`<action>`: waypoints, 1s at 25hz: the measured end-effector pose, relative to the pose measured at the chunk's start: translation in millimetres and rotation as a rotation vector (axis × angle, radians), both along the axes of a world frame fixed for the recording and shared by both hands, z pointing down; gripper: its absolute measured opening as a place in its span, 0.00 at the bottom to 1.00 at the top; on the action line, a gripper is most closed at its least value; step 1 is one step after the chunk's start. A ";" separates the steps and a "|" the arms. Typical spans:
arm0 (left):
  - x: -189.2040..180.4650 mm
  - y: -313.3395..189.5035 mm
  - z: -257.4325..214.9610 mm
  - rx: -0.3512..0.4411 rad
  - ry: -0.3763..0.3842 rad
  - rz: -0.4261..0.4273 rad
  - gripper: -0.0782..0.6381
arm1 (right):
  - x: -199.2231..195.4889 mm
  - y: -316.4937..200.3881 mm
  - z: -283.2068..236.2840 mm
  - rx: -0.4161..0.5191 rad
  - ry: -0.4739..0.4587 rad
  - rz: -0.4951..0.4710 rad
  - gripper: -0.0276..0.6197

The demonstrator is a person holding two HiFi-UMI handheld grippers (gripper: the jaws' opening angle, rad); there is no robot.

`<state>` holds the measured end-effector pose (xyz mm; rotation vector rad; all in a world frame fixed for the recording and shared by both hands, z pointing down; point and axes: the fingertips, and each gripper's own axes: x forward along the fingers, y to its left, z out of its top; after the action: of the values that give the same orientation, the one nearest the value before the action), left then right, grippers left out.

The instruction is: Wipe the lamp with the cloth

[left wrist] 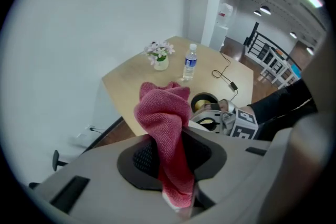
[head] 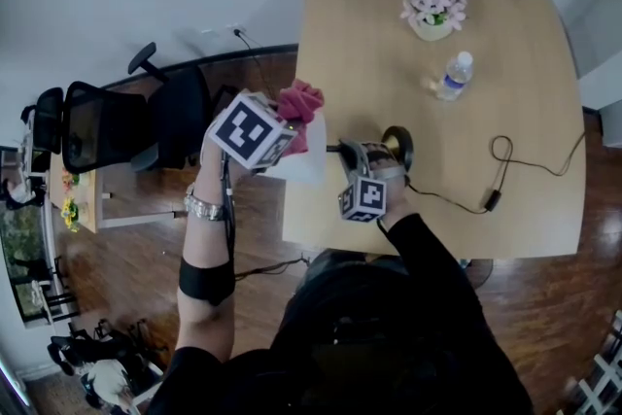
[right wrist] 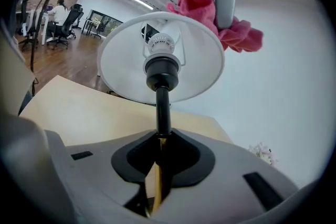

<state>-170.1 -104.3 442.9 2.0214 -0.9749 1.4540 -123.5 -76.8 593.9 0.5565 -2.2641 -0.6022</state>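
pink cloth (left wrist: 164, 118) between left gripper (left wrist: 170, 165) fingers (left wrist: 137, 157), lamp stem (right wrist: 163, 107) clamped in right gripper (right wrist: 159, 165)

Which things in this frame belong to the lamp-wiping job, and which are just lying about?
In the job:
lamp, its stem clamped in the right gripper
pink cloth, held in the left gripper

Lying about:
flower pot and water bottle, both on the table
office chair, beside the table
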 end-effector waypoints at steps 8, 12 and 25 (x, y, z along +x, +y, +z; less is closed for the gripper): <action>-83.2 8.9 -4.2 -0.090 -0.109 -0.048 0.25 | -3.1 18.7 12.9 0.069 0.044 -0.067 0.14; -91.1 34.8 30.8 -0.222 -0.100 -0.043 0.25 | -2.3 22.6 11.3 0.065 0.034 -0.086 0.14; -2.4 23.2 65.1 -0.267 -0.024 0.100 0.25 | 6.8 31.9 15.7 0.098 0.063 -0.102 0.14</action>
<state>-172.6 -81.1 507.9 1.8834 -0.6567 1.5719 -116.8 -44.9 609.6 0.4647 -2.2227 -0.7742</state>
